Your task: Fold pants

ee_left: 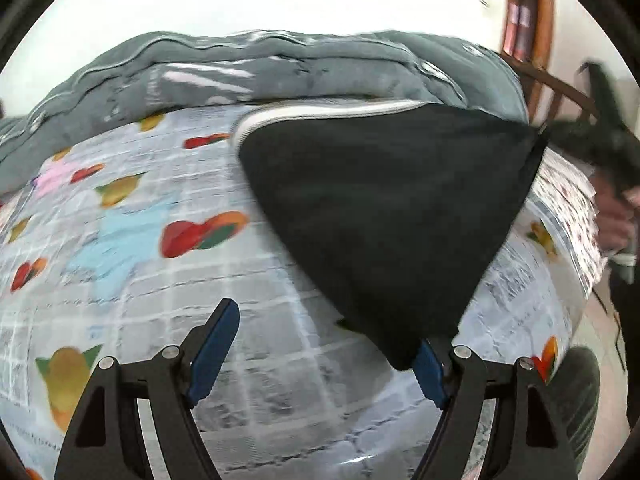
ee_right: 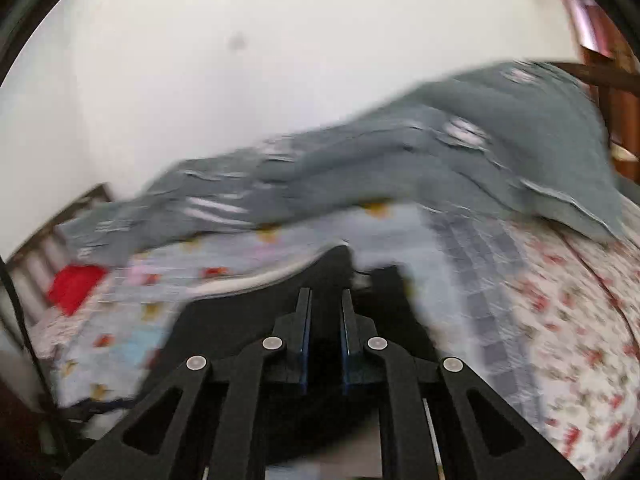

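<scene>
Jaws of the left gripper (ee_left: 332, 344) stand spread at the bottom of its frame, released, one pad under the black pants' (ee_left: 384, 208) low corner. Right gripper (ee_right: 326, 332), bottom centre, is clenched on the pants (ee_right: 240, 332). Beyond lie patterned bedsheet (ee_left: 160, 280) and grey quilt (ee_left: 280, 68).

Black pants (ee_left: 384, 216) perhaps hide the left gripper's right fingertip.
</scene>
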Motion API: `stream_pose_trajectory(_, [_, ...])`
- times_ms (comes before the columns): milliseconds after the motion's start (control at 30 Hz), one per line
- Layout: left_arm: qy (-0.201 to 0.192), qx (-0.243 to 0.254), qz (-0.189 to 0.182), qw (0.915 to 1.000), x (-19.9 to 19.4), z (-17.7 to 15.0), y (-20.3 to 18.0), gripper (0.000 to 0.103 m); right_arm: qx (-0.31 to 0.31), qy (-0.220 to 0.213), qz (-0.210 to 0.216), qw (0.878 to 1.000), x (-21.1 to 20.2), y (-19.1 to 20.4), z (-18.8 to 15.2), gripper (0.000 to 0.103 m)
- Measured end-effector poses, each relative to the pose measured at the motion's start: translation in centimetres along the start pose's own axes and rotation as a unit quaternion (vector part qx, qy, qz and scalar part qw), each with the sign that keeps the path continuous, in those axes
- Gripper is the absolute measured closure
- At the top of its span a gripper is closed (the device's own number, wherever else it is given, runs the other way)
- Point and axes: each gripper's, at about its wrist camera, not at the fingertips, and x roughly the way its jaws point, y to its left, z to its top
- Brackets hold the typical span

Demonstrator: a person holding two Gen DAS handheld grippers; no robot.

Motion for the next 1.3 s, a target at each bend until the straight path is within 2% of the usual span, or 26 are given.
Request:
stream_pose_trajectory(67, [0.004, 0.017, 0.0, 0.9998, 0.1, -0.1, -0.5, 0.025, 0.009, 0.042, -0.029, 0.999, 2.4, -2.0, -2.3, 0.091])
stream_pose_trajectory(133, [0.005, 0.019, -0.007, 0.9998, -0.4, -0.3, -0.3, 0.025, 0.002, 0.039, -0.037, 0.999, 2.8, -2.5, -3.7, 0.087])
stream_pose_trajectory(233, [0.02, -0.011, -0.035, 0.9991, -1.2, -0.6, 1.2, 0.025, 0.0, 0.045, -0.06, 0.997, 1.7, -2.3, -3.6, 0.075])
stream_pose_trajectory(333, [0.016, -0.043, -0.067, 0.9967, -2.7, -1.2, 2.2, 0.025, -0.011, 0.017, -0.068, 0.997, -0.7, -1.7, -2.9, 0.075])
stream_pose_trajectory(433, [-0.026, -0.053, -0.092, 0.994, -5.0, -0.8, 2.6, 0.025, -0.05, -0.006, -0.079, 0.996, -1.9, 0.1, -2.6, 0.073])
stream_pose_trajectory(533, [-0.032, -0.05, -0.073, 0.9956, -4.6, 1.1, 2.2, 0.025, -0.069, -0.016, -0.055, 0.996, -1.8, 1.3, -2.4, 0.073])
stream_pose_trajectory(600, [-0.022, -0.043, -0.062, 0.9969, -2.9, 2.4, 1.8, 0.025, -0.086, -0.009, -0.054, 0.995, -0.9, 2.1, -2.8, 0.073])
stream_pose_trajectory(667, [0.008, -0.037, -0.055, 0.9978, -0.4, 2.9, 1.2, 0.025, -0.107, 0.015, -0.069, 0.992, 0.8, 2.5, -3.7, 0.073])
stream_pose_trajectory(767, [0.07, -0.052, -0.048, 0.995, 3.1, 1.6, 0.8, 0.023, -0.1, 0.063, -0.084, 0.989, 3.0, 1.6, -5.6, 0.073])
stream_pose_trajectory(867, [0.064, -0.038, -0.043, 0.9963, 3.2, 1.0, 0.3, 0.022, -0.071, 0.086, -0.07, 0.991, 3.2, 0.6, -6.4, 0.073])
stream_pose_trajectory(933, [0.07, -0.042, -0.056, 0.9951, 3.1, 1.9, 0.7, 0.022, -0.082, 0.094, -0.066, 0.99, 2.6, 0.9, -5.7, 0.073])
stream_pose_trajectory(1000, [0.056, -0.051, -0.063, 0.9951, 2.8, 2.9, 1.6, 0.022, -0.082, 0.084, -0.057, 0.991, 1.7, 0.8, -4.5, 0.072])
stream_pose_trajectory(1033, [0.047, -0.06, -0.057, 0.9954, 2.9, 3.8, 2.3, 0.023, -0.076, 0.067, -0.05, 0.994, 1.2, 0.7, -3.6, 0.065])
stream_pose_trajectory(1067, [0.044, -0.069, -0.055, 0.9951, 3.1, 4.4, 2.9, 0.024, -0.069, 0.053, -0.047, 0.995, 0.9, 0.5, -2.9, 0.048])
stream_pose_trajectory(1133, [0.044, -0.101, -0.062, 0.992, 4.2, 5.7, 4.1, 0.025, -0.054, 0.034, -0.041, 0.997, 1.2, 0.1, -1.3, 0.037])
stream_pose_trajectory(1233, [0.055, -0.143, -0.085, 0.9845, 6.0, 6.6, 5.4, 0.025, -0.033, 0.049, -0.039, 0.997, 3.8, -0.9, 0.7, 0.038])
stream_pose_trajectory(1300, [0.067, -0.162, -0.09, 0.9803, 7.6, 6.9, 6.0, 0.029, -0.026, 0.077, -0.025, 0.996, 6.3, -1.3, 1.3, 0.038])
